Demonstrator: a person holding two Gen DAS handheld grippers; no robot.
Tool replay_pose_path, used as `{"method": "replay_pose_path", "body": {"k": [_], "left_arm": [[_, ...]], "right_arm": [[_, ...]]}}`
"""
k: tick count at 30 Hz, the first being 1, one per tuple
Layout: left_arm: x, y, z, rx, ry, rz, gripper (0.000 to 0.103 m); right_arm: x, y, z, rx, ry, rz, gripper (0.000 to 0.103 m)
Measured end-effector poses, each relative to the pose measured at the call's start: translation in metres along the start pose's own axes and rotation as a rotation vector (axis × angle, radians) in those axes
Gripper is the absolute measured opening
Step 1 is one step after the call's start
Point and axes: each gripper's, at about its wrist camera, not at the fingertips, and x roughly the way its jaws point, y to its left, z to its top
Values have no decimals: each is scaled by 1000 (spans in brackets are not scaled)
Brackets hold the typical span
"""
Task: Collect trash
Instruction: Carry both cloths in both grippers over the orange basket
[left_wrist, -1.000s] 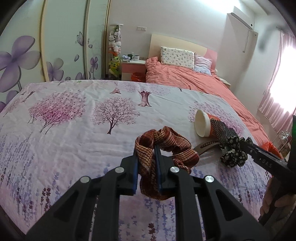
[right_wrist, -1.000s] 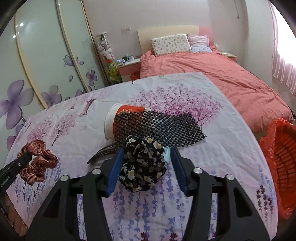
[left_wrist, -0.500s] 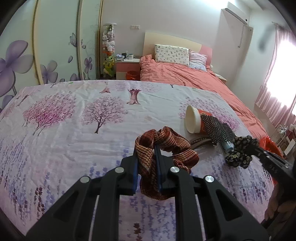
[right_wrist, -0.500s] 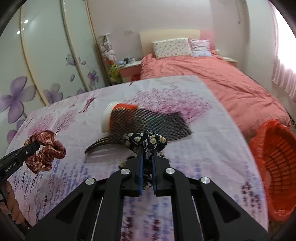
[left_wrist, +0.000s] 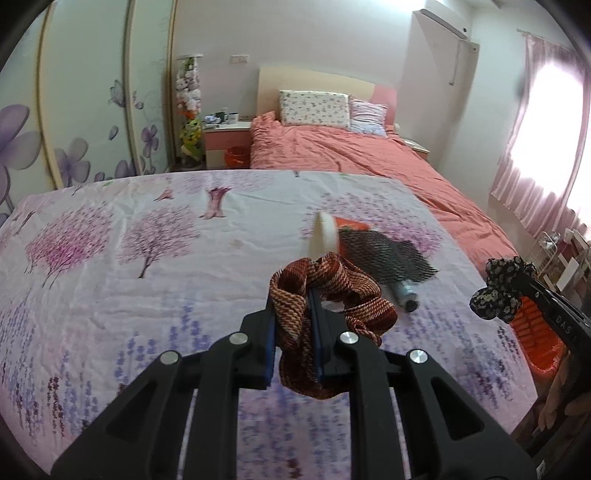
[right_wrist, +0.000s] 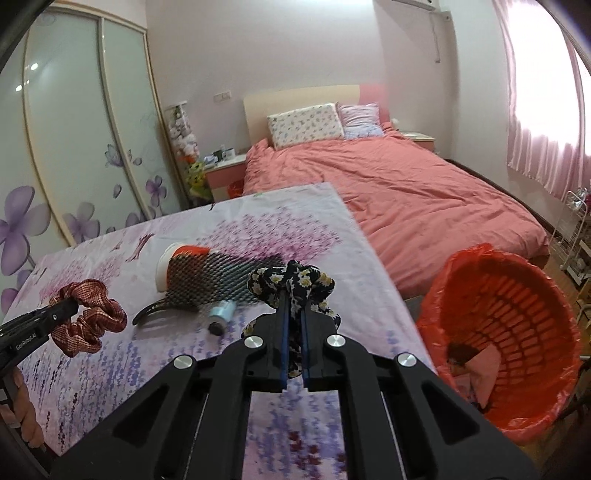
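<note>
right gripper (right_wrist: 291, 332): my jaws clamped on the floral scrunchie (right_wrist: 291, 284), lifted off the bedspread (right_wrist: 110, 362) | right of me, below: red basket (right_wrist: 517, 280) | left: left gripper (right_wrist: 61, 314) gripping the rust scrunchie (right_wrist: 92, 325) | ahead: cup (right_wrist: 173, 262) under black mesh (right_wrist: 218, 273), blue tube (right_wrist: 221, 314)

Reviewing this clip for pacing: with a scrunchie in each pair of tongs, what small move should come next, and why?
Probably carry the right tongs over the red basket and open them. They are shut on the floral scrunchie, and the basket stands open just beside the bed edge.
</note>
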Motion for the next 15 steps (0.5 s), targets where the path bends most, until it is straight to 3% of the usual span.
{"method": "replay_pose_path", "body": {"k": [15], "left_arm": [[10, -95, 9, 86, 4, -140, 16]], "right_arm": [[-23, -69, 0, 99, -66, -74, 5]]}}
